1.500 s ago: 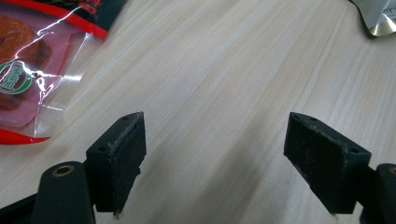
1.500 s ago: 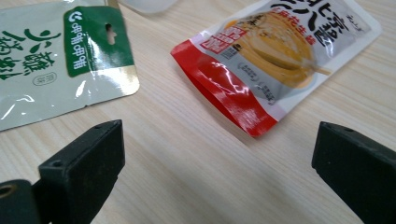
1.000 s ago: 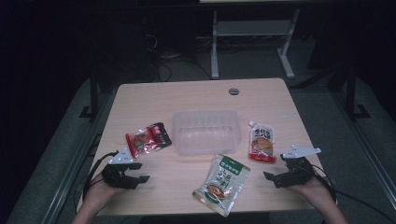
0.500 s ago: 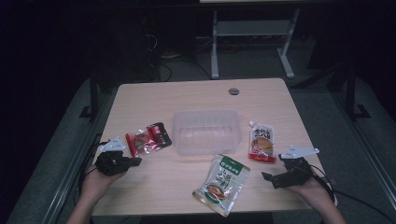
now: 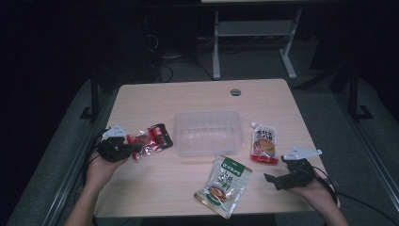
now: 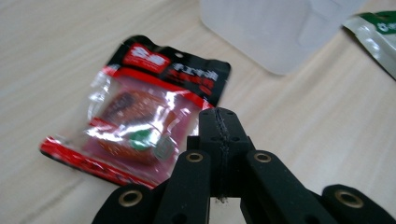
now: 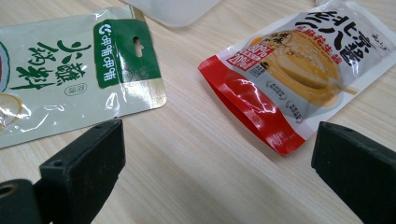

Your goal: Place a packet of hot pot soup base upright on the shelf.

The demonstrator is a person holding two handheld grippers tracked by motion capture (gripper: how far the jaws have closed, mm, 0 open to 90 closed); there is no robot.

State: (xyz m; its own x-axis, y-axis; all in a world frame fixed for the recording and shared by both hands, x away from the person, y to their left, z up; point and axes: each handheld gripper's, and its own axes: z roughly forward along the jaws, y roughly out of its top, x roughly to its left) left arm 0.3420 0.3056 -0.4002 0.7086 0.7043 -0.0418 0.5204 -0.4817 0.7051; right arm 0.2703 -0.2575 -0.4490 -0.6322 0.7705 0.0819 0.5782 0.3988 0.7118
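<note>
Left gripper moving up from lower left toward red packet at left of frame, jaws together, tips over packet edge, nothing clamped. Right gripper idling lower right, jaws apart. Tub sitting centre. Looking like pickup starting.

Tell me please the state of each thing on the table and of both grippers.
Clear plastic rectangular container: open, empty, upright.
Red and black snack packet: sealed, lying flat.
Green and white sauce pouch: sealed, lying flat.
Red and white spouted pouch: lying flat.
Left gripper: jaws shut, over the red packet's edge.
Right gripper: jaws open, holding nothing.
</note>
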